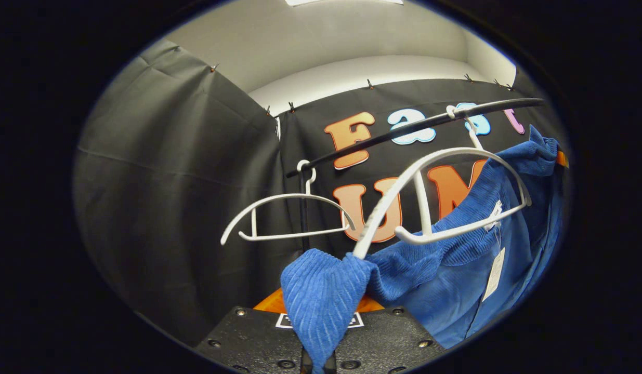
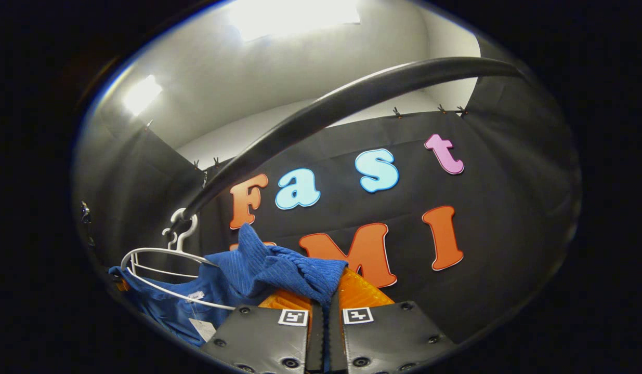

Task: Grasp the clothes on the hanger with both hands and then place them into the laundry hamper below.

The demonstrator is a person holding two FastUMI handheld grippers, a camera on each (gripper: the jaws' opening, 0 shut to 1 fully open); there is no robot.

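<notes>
A blue ribbed garment (image 1: 456,280) hangs half off a white hanger (image 1: 430,197) hooked on the black rail (image 1: 404,130). One bare arm of that hanger pokes out of the cloth. My left gripper (image 1: 318,358) is shut on a shoulder fold of the garment at the bottom of the left gripper view. In the right gripper view the same blue garment (image 2: 269,275) drapes from the white hanger (image 2: 165,270) at lower left. My right gripper (image 2: 326,317) is shut on its other shoulder fold, with cloth pinched between the jaws.
A second white hanger (image 1: 284,218), bare, hangs on the rail to the left of the garment. The black rail (image 2: 341,109) arcs close overhead in the right gripper view. A white tag (image 1: 493,275) dangles inside the garment. Black cloth walls close in behind and at the left.
</notes>
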